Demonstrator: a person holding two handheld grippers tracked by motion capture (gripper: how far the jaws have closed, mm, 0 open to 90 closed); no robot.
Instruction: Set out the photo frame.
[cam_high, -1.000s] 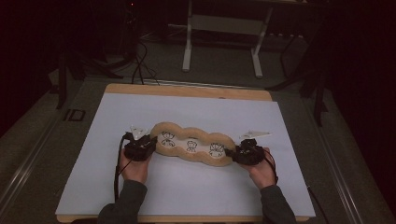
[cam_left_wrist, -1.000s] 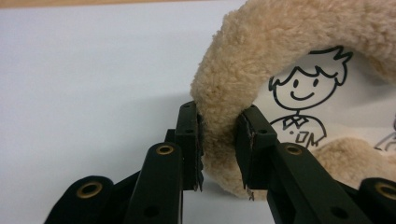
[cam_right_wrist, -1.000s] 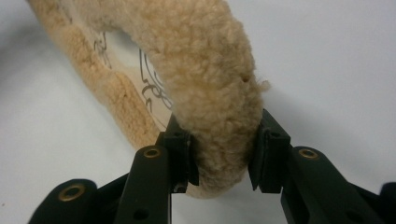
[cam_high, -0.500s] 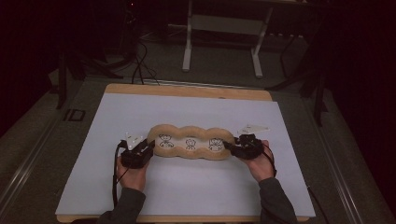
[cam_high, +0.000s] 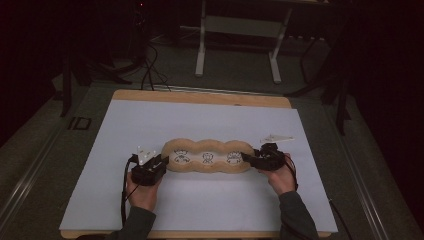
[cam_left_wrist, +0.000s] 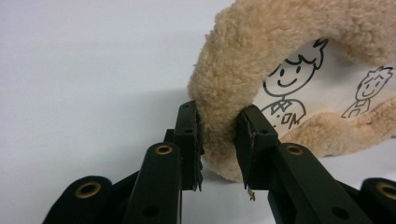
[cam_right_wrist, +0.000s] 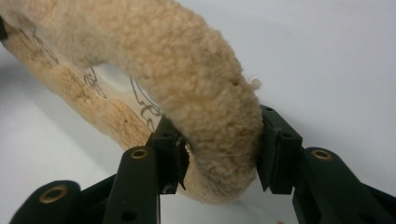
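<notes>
A wooden table (cam_high: 200, 96) carries a white sheet (cam_high: 210, 125) that covers nearly all of its top, leaving a strip of bare wood along the far edge. On the sheet, a little nearer the front edge than the far one and about midway between the left and right edges, lies a long tan plush frame (cam_high: 207, 148) with three lobes; its fleecy rim rings three white panels with line-drawn cartoon figures (cam_left_wrist: 285, 88). The left gripper (cam_high: 159, 162) meets the frame's left end, and its jaws pinch the fleecy rim there, the pads denting the pile (cam_left_wrist: 219, 135). The right gripper (cam_high: 252, 159) sits at the frame's right end; its jaws have just been opening, with the rim (cam_right_wrist: 219, 140) between them, the pads at the fleece on both sides.
</notes>
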